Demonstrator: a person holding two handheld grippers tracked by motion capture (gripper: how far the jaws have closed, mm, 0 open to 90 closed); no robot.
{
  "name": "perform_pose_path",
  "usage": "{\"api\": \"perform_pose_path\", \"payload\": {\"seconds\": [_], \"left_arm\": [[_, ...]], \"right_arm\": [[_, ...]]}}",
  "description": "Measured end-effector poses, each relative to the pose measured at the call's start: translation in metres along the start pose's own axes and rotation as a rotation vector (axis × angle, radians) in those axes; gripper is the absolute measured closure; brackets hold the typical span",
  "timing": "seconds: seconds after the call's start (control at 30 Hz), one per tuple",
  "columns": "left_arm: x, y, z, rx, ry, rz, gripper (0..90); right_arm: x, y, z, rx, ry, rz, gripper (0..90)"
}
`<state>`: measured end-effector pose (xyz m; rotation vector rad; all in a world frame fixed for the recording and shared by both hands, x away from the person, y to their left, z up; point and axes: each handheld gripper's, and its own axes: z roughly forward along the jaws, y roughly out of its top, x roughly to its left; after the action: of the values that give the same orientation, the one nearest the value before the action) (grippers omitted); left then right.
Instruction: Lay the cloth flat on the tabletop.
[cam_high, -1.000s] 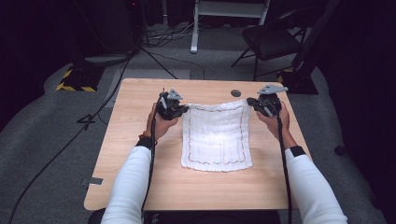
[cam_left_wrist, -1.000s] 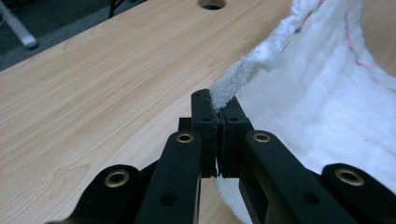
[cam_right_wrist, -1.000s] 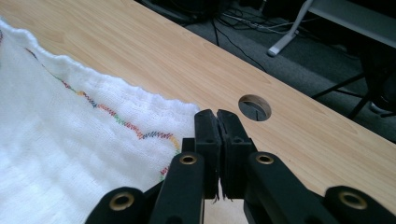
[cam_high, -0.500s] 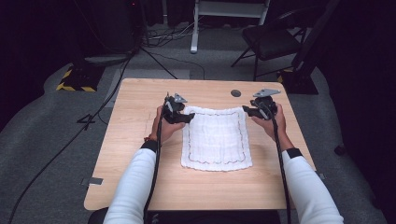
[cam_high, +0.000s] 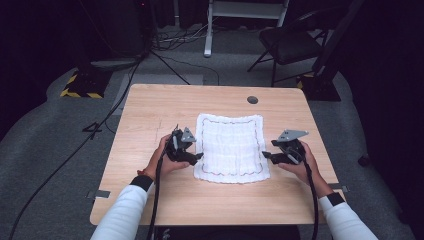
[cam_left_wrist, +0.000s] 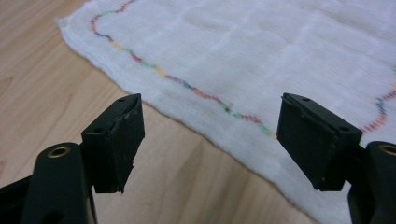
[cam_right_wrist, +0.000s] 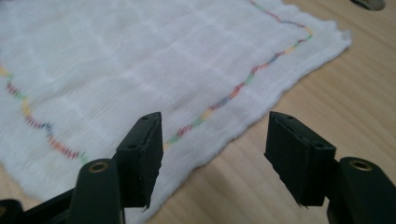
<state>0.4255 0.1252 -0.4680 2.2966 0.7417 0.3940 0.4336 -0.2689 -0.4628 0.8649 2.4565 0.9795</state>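
Right now, in the high view, the white cloth is lying flat at the centre of the wooden table, with the left gripper sitting just beside its lower left edge and the right gripper just beside its lower right edge; both forearms are reaching up from the bottom of the frame, hands wrapped around the grippers, jaws pointing inward. From the left gripper view, the jaws have just been opening and are standing spread, nothing between them, the cloth's stitched hem running diagonally beyond. From the right gripper view, its jaws are likewise opening wide over the hem, gripping nothing.
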Motion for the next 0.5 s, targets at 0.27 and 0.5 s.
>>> {"api": "perform_pose_path", "payload": {"seconds": [0.27,0.5], "left_arm": [[-0.021,-0.018,0.001,0.073,-0.025,0.044,21.0],[-0.031,-0.028,0.001,0.074,0.009,0.053,23.0]], "right_arm": [[0.02,-0.022,-0.008,0.045,0.016,-0.034,35.5],[0.024,-0.035,-0.006,0.088,0.007,-0.063,36.7]]}}
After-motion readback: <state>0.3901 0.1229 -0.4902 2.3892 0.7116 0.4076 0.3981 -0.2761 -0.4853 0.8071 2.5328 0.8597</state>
